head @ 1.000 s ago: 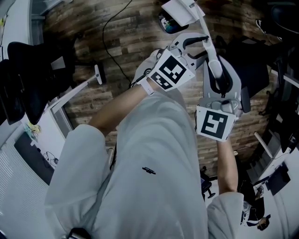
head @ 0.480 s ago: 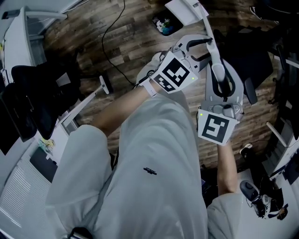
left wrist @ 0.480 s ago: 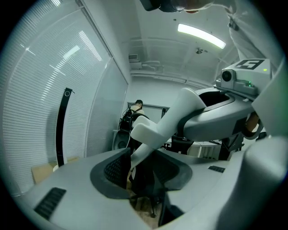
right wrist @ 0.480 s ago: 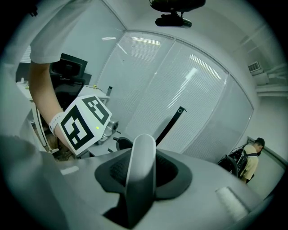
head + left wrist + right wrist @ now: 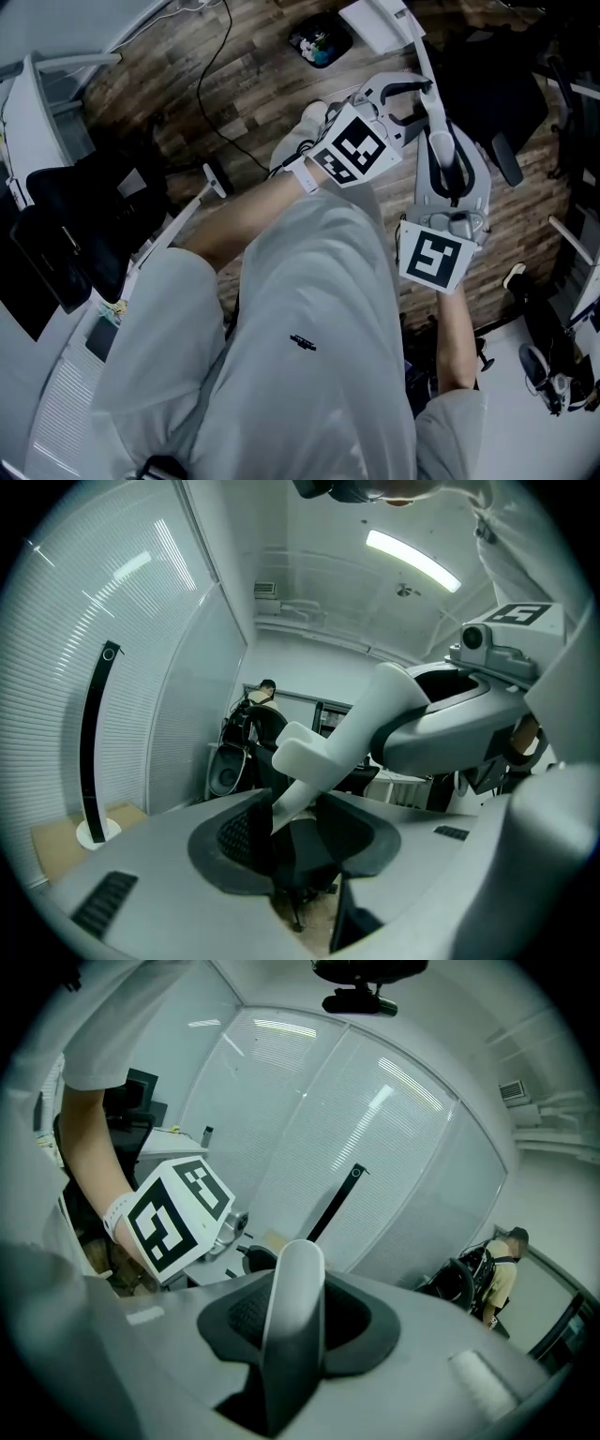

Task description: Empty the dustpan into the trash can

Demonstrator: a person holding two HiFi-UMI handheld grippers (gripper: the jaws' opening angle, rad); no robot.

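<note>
From the head view, a white dustpan [image 5: 373, 22] hangs over the wood floor at the top, its long white handle [image 5: 424, 80] running down toward me. My right gripper [image 5: 442, 159] is shut on the handle's lower part; in the right gripper view the handle [image 5: 294, 1288] stands up between the pads. My left gripper [image 5: 405, 94] is shut on the handle higher up, and the left gripper view shows a white angled piece [image 5: 314, 759] pinched between its pads. A dark round trash can [image 5: 319, 43] with coloured litter sits on the floor left of the pan.
A black office chair [image 5: 80, 230] and a white desk frame [image 5: 192, 192] stand at the left. A black cable [image 5: 220, 84] trails over the floor. More dark chairs [image 5: 497, 94] crowd the right. A person [image 5: 502, 1274] sits far off by the glass wall.
Both grippers and the dustpan have swung together as I turned. The trash can has slid left and slightly up in the head view, and the black chair has dropped lower. Neither grip has changed.
</note>
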